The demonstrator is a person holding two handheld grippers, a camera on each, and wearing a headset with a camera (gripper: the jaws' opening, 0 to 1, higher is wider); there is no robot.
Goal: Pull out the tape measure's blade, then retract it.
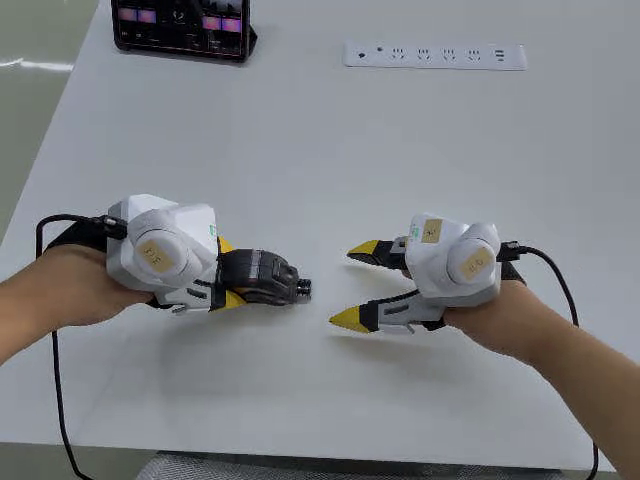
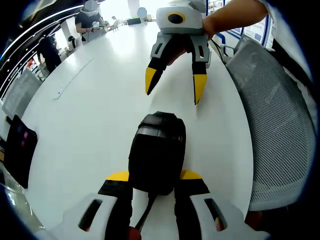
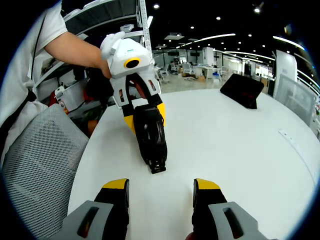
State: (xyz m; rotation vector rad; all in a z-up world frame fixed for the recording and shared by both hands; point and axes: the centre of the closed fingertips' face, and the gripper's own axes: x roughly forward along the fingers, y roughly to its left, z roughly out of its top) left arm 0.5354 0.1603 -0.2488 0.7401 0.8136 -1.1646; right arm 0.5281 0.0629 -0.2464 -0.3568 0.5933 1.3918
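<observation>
left gripper (image 1: 230, 272) at 8 o'clock in head view, jaws clamped on black tape measure (image 1: 262, 276), low over the counter (image 1: 300, 130) | hook end faces 3 o'clock, no blade drawn out | right gripper (image 1: 356, 284) at 4 o'clock, jaws apart, near hook, not touching | progress: likely at the start; pull-out and retract both remain

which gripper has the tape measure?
The left gripper: its jaws are shut on the black tape measure. The right gripper is open and empty, its tips pointing toward the tape measure.
</observation>
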